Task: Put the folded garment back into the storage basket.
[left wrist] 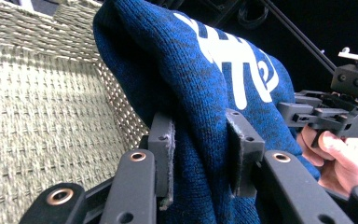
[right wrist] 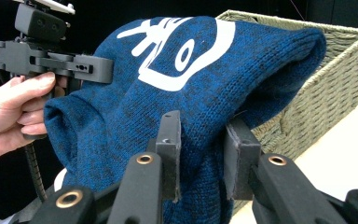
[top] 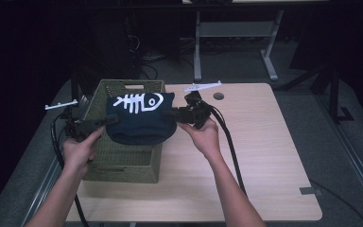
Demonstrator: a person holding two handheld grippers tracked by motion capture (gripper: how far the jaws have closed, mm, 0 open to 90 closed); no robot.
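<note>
A folded dark blue knitted garment (top: 139, 118) with a white fish-skeleton print hangs over a woven olive basket (top: 123, 165). My left gripper (top: 108, 121) is shut on its left edge and my right gripper (top: 170, 114) is shut on its right edge, so it is held up between them. In the left gripper view my left gripper (left wrist: 200, 149) pinches a thick fold of the garment (left wrist: 200, 70), with the basket's inner wall (left wrist: 37, 107) behind. In the right gripper view my right gripper (right wrist: 200, 149) clamps the garment (right wrist: 191, 79) beside the basket (right wrist: 326, 88).
The basket stands at the left end of a light wooden table (top: 264, 151), whose right half is bare. A small round grommet (top: 218, 96) sits near the table's far edge. Thick black cables (top: 229, 146) trail from both grippers. Dark desk frames stand beyond the table.
</note>
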